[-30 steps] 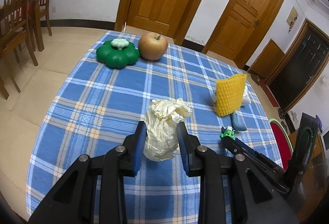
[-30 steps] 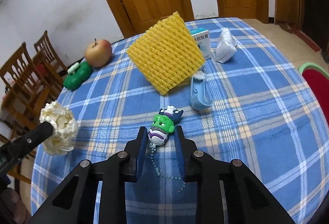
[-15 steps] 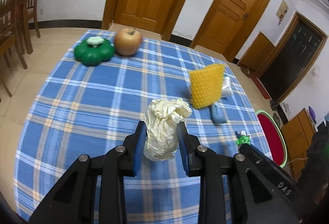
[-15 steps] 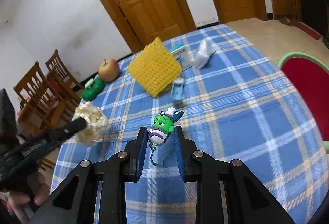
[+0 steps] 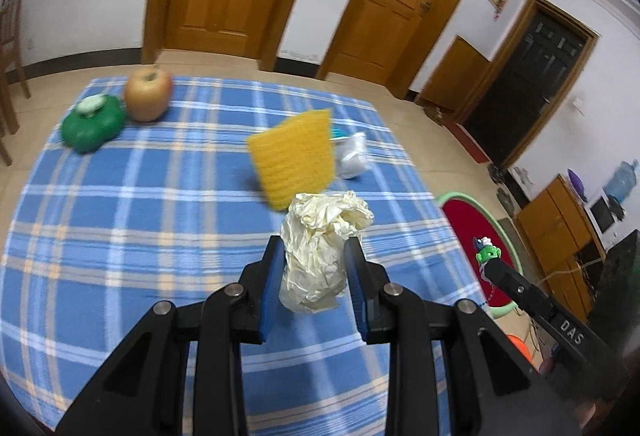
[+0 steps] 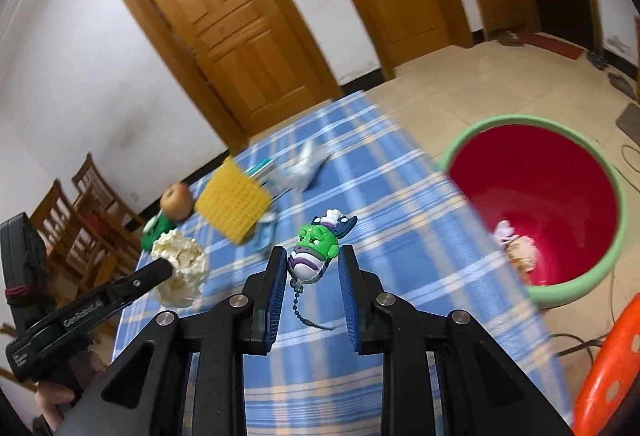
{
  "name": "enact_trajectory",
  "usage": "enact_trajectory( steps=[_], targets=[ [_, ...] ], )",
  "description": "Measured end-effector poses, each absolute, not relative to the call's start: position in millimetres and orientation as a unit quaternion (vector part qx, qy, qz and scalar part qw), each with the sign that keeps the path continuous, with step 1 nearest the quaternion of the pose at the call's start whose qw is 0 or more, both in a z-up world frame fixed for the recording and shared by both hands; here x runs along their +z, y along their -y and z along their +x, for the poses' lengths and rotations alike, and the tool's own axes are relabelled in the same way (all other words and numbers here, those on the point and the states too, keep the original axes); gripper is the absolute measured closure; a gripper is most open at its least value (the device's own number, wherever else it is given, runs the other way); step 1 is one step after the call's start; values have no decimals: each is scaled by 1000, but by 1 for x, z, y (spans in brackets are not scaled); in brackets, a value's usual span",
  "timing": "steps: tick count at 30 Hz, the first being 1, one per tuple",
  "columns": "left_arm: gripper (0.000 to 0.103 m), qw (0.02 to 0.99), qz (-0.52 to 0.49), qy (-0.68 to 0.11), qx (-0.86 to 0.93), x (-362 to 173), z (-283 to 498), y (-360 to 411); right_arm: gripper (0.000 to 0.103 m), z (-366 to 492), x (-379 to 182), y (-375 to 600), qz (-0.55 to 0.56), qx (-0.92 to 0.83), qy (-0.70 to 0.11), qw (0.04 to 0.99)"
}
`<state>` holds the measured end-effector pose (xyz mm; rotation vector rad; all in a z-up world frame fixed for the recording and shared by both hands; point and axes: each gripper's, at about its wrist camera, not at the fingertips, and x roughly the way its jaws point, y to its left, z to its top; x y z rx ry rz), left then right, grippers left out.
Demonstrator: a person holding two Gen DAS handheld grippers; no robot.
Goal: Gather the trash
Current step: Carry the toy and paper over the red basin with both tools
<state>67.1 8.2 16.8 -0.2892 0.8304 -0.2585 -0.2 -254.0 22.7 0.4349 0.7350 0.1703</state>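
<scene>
Both loads have swung toward the red bin (image 6: 536, 203) at two o'clock. My left tongs (image 5: 312, 276) clamp the crumpled paper (image 5: 320, 252), my right tongs (image 6: 313, 272) pinch the toy keychain (image 6: 316, 248), carried clear above the table (image 5: 140, 215) for dropping.

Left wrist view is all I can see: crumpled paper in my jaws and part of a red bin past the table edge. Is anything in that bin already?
Observer: Yes. The right wrist view looks into the bin, and a few pale scraps lie at its bottom.
Operator: What exactly is the right gripper carrying?
Observer: The right gripper is shut on a green toy, and a bead chain dangles below it.
Operator: Where is the bin from there?
Observer: In that view the toy shows against the checked tablecloth, with the bin off to its right.
</scene>
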Motion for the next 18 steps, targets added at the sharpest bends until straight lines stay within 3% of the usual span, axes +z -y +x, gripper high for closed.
enact_trajectory(
  steps=[18],
  targets=[
    [72, 877, -71, -407, -247, 34, 108, 129, 76, -3, 0, 394, 280, -46, -339, 897]
  ],
)
